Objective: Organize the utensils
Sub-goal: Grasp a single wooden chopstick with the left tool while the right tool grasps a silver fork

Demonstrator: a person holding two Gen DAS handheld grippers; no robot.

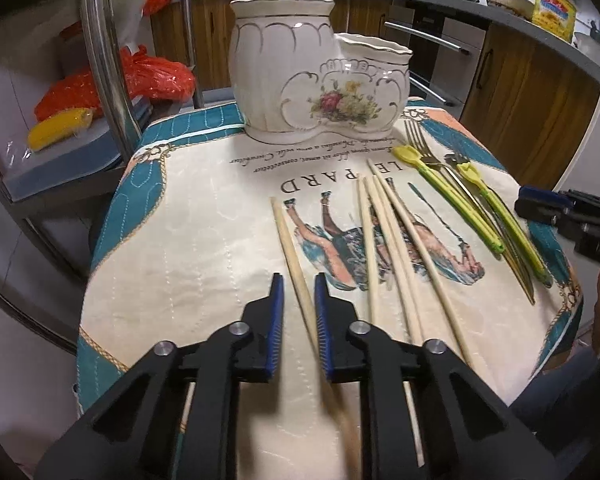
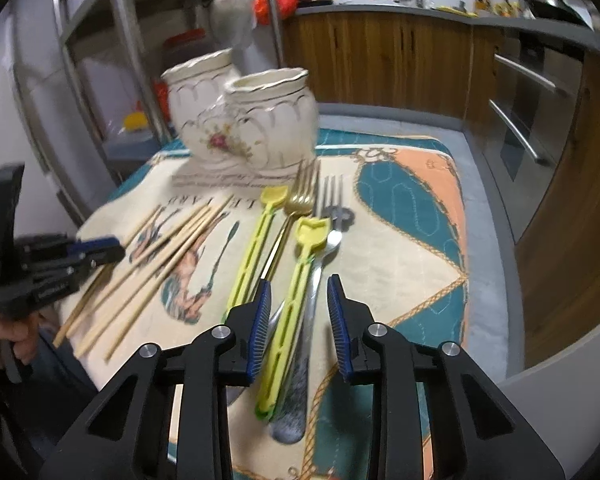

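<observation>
Blue-padded jaws of the left gripper (image 1: pixel 298 280) are standing only a narrow way apart, straddling the near end of a single pale wooden chopstick (image 1: pixel 290 248). The gap is wider than the stick, and the pads are not clamping it, so the tool is holding nothing. This chopstick is lying flat on the printed cloth (image 1: pixel 180 240), in front of the white flowered ceramic holder (image 1: pixel 320 76) and well apart from it, with its far tip pointing towards the holder's taller pot. Three more chopsticks (image 1: pixel 396 240) are lying loosely bunched just to the right of it, also in front of the holder.

The right gripper (image 2: pixel 298 282) is standing partly open, wider than the left one. Between its jaws are lying a yellow-green slotted utensil (image 2: pixel 290 300) and a silver spoon (image 2: pixel 314 300), side by side and touching; neither pad is pressing on them. Both are lying in front of the holder's shorter pot, heads towards it. A second yellow-green utensil (image 2: pixel 256 248) and a gold fork (image 2: pixel 300 196) are lying just left of them, and a silver fork (image 2: pixel 334 196) is lying nearer the holder. In the right wrist view a hand (image 2: pixel 4 336) is gripping the left tool's handle.
</observation>
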